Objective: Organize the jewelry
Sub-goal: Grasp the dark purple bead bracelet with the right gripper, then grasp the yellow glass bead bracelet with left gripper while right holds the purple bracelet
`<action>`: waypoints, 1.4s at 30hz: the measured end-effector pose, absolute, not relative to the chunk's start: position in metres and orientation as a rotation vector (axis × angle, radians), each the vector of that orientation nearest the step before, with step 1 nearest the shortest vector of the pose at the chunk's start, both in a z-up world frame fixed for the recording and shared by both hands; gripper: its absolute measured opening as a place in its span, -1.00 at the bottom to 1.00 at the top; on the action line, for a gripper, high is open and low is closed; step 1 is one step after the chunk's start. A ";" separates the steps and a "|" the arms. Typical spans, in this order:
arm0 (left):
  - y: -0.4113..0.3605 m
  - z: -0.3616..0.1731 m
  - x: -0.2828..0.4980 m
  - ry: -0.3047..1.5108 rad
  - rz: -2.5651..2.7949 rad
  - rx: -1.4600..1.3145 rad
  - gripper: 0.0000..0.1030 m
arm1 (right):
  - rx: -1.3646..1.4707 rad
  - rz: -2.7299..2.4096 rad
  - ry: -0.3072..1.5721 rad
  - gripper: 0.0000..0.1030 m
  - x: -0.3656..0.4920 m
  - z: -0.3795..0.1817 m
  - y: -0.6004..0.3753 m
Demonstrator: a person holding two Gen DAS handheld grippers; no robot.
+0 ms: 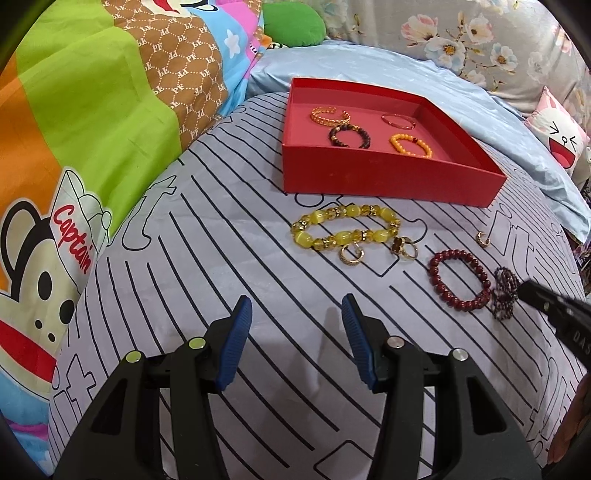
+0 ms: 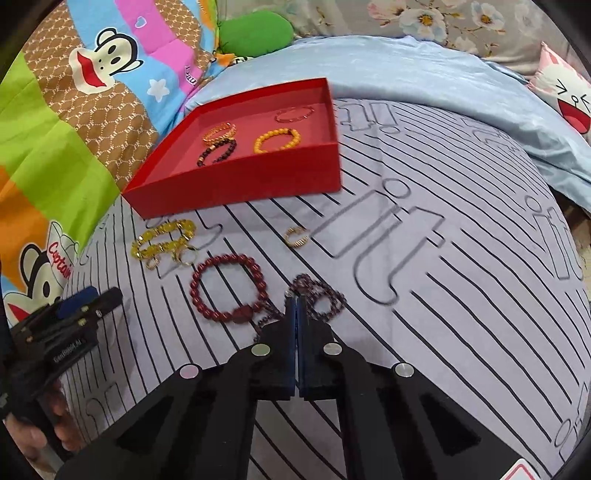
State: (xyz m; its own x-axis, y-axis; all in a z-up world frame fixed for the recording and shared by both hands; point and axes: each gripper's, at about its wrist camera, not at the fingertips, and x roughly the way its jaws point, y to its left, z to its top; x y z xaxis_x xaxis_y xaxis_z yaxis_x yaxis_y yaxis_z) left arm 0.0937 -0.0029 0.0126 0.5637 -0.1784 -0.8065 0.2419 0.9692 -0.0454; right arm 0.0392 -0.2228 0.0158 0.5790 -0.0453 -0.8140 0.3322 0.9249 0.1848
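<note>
A red box [image 1: 388, 173] [image 2: 236, 181] on the striped bed cover holds several bracelets, among them an orange bead one [image 1: 412, 145] [image 2: 277, 140]. In front of it lie a yellow bead bracelet [image 1: 345, 229] [image 2: 162, 238], gold rings [image 1: 352, 254], a dark red bead bracelet [image 1: 460, 279] [image 2: 229, 291] and a lone gold ring [image 1: 483, 239] [image 2: 296, 236]. My right gripper [image 2: 296, 299] [image 1: 524, 290] is shut on a small dark garnet bead bracelet [image 2: 321, 299] [image 1: 504, 297]. My left gripper [image 1: 297, 310] is open and empty, short of the yellow bracelet.
A colourful cartoon quilt [image 1: 92, 129] is heaped along the left. A light blue sheet [image 1: 461, 96] and floral pillows [image 1: 461, 33] lie behind the box. A cartoon cushion [image 1: 561, 136] sits at the far right. My left gripper [image 2: 74, 310] shows at the right wrist view's left edge.
</note>
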 end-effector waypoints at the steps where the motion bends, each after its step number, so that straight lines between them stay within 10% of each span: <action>1: -0.003 0.013 0.093 0.941 -0.250 0.072 -0.07 | 0.339 -0.230 0.932 -0.98 0.036 0.015 -0.224; 6: -0.010 0.012 0.090 0.946 -0.262 0.073 -0.07 | 0.360 -0.212 0.941 -0.97 0.030 0.013 -0.224; 11: -0.014 0.013 0.090 0.946 -0.269 0.077 -0.06 | 0.329 -0.229 0.920 -0.30 0.036 0.019 -0.217; 31: -0.011 0.008 0.159 0.966 -0.235 -0.007 0.07 | 0.364 -0.228 0.942 -0.77 0.046 0.004 -0.223; 42: -0.030 0.003 0.166 0.975 -0.291 0.046 -0.83 | 0.371 -0.217 0.914 -0.78 0.045 0.019 -0.224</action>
State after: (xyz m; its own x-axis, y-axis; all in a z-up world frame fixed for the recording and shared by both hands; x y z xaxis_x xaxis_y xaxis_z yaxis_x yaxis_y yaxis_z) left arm 0.1663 -0.0303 0.0027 0.5259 -0.2229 -0.8208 0.2637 0.9602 -0.0918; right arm 0.0447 -0.2243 0.0189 0.5948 -0.0265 -0.8035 0.3379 0.9151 0.2199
